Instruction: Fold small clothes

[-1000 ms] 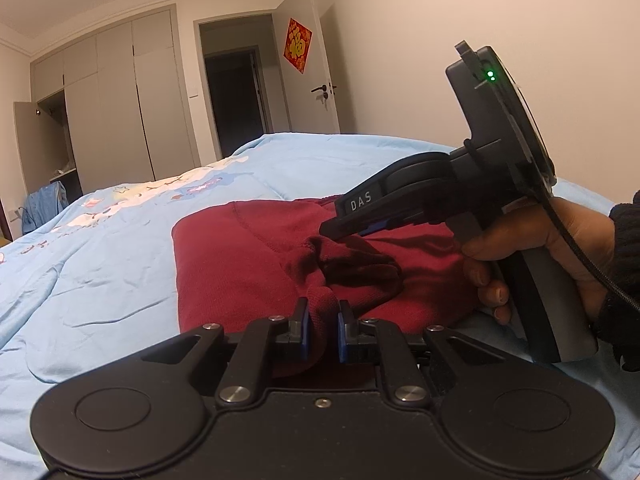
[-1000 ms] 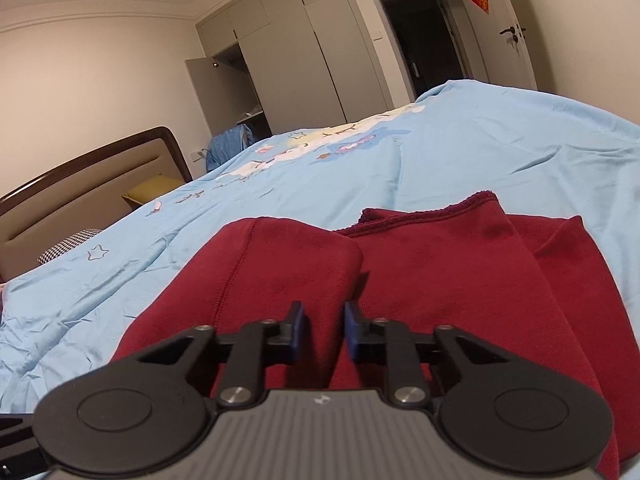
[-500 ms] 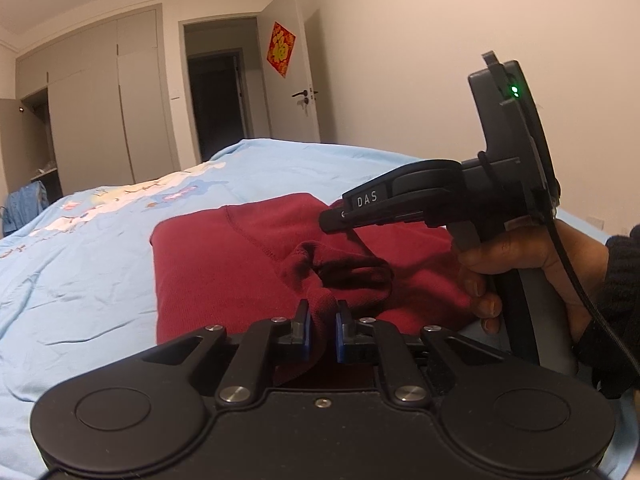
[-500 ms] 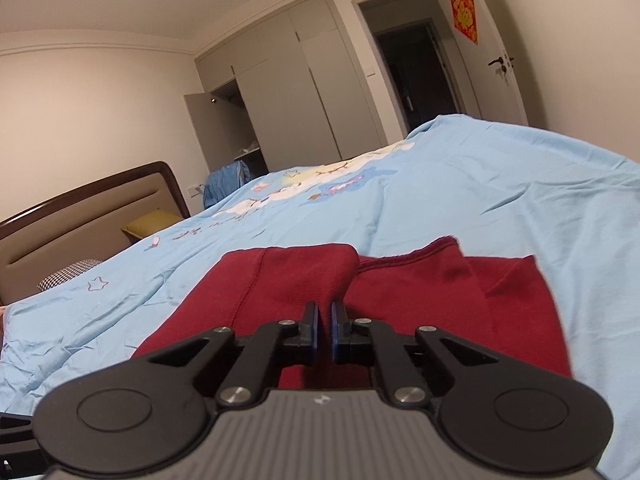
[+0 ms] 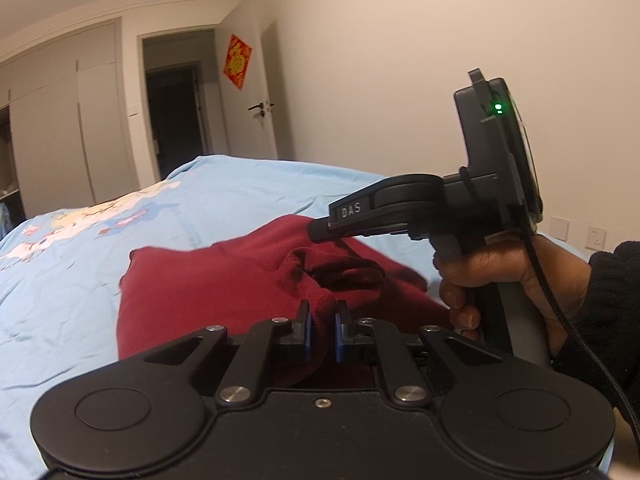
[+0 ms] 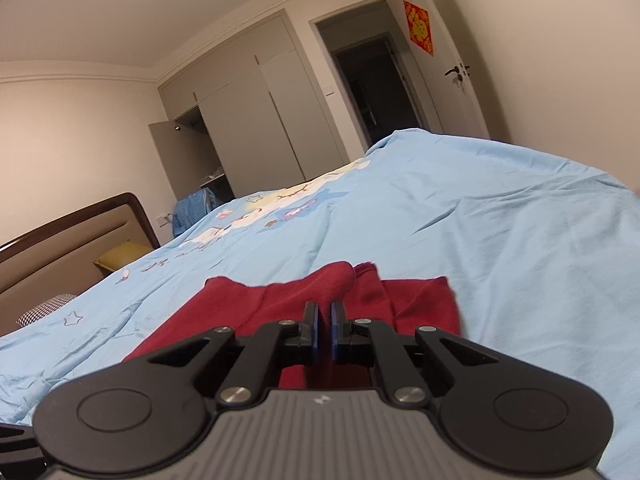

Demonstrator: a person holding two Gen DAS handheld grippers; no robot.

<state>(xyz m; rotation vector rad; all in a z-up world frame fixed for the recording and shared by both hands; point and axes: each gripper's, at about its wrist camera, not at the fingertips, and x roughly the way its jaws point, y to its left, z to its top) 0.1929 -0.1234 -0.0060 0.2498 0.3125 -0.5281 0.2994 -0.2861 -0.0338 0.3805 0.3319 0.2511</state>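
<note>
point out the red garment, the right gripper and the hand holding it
red garment [image 5: 200, 300], left wrist view, on the flat body of the cloth
right gripper [image 6: 325, 330], right wrist view, midway between its fingertips
hand [image 5: 496, 272], left wrist view, on the knuckles around the handle

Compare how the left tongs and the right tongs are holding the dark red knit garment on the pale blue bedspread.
Left tongs pinch a thick bunched ridge of the dark red knit garment, blue pads visibly apart; right tongs are nearly closed on a thin fold. Both are shut on cloth above the pale blue bedspread.

Two low wrist views, close over shared red garment, facing doorway
</note>
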